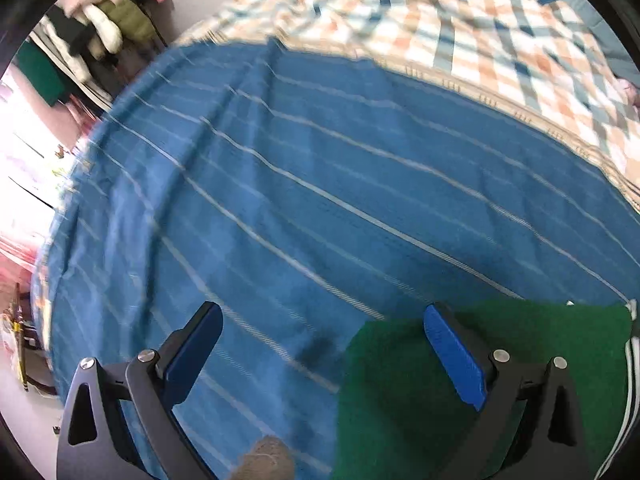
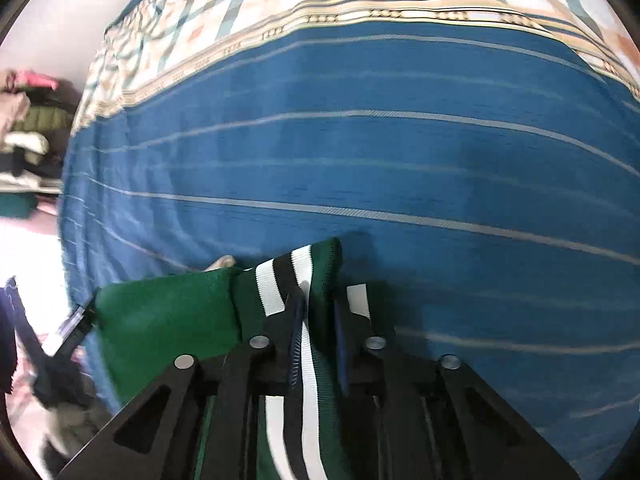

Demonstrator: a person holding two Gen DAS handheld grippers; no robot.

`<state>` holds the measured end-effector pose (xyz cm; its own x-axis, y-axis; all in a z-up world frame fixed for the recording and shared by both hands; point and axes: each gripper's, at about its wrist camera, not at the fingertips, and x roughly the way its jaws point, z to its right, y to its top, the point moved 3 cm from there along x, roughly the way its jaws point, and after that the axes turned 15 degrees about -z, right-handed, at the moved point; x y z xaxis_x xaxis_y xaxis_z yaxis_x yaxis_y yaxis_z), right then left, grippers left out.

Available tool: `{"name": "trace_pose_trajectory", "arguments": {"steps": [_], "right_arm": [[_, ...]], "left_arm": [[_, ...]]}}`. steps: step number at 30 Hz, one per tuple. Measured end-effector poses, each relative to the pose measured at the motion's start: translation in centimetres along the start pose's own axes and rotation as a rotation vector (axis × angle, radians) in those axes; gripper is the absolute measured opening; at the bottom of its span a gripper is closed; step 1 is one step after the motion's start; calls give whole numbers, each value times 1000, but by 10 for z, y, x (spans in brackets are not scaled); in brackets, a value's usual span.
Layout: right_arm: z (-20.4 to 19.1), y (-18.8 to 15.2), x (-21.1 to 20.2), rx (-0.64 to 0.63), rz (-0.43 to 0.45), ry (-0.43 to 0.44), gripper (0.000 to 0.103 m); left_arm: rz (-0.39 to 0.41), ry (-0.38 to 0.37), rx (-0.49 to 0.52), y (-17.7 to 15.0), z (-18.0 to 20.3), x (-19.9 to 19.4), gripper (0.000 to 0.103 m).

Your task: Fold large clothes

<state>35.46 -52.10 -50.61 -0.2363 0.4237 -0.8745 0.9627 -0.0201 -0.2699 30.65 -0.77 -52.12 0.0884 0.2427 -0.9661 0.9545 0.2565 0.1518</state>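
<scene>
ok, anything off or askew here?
Only the green garment: bunched, not flat, on the blue bedspread, its striped edge pinched in the right tongs. Left tongs open, holding nothing.

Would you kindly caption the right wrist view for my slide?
Right gripper clamps the striped edge of a green knit garment above a blue striped bedspread.

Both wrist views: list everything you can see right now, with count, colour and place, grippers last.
Green garment: one, dark green with black-and-white striped trim, near edge of bed.
Bedspread: one, blue with thin pale stripes, covering the bed.
Checked blanket: one, white, orange and blue, far side of bed.
Clothes pile: several, mixed colours, left of bed.
Left gripper: open, one finger over the garment's edge, holding nothing.
Right gripper: shut on the garment's striped trim.
</scene>
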Motion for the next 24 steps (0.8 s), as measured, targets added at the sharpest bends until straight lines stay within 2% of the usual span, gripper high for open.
{"name": "trace_pose_trajectory", "arguments": {"steps": [2, 4, 5, 9, 12, 15, 17, 19, 20, 21, 24], "right_arm": [[9, -23, -30, 6, 23, 31, 36], [16, -51, -48, 4, 32, 37, 61], [22, -70, -51, 3, 18, 40, 64], [50, -141, -36, 61, -98, 26, 65], [64, -177, -11, 120, -157, 52, 65], [70, -197, 18, 165, -204, 81, 65], [67, -203, 34, 174, -205, 110, 61], [65, -206, 39, 162, -186, 73, 35], [63, -208, 38, 148, -170, 47, 27], [60, -210, 34, 132, -152, 38, 14], [54, -218, 19, 123, -99, 31, 8]], "left_arm": [[46, 29, -3, -21, -9, -27, 103], [50, 38, -1, -48, -14, -46, 103], [43, 38, 3, -64, -15, -54, 103], [-40, 71, 40, -125, -2, -58, 103], [-115, 92, 70, -163, 15, -41, 103], [-175, 85, 87, -181, 24, -21, 103], [-177, 79, 85, -185, 27, -13, 103], [-184, 75, 77, -184, 25, -10, 103], [-187, 66, 71, -183, 24, -9, 103], [-189, 59, 67, -182, 23, -9, 103], [-189, 45, 64, -184, 22, -10, 103]]}}
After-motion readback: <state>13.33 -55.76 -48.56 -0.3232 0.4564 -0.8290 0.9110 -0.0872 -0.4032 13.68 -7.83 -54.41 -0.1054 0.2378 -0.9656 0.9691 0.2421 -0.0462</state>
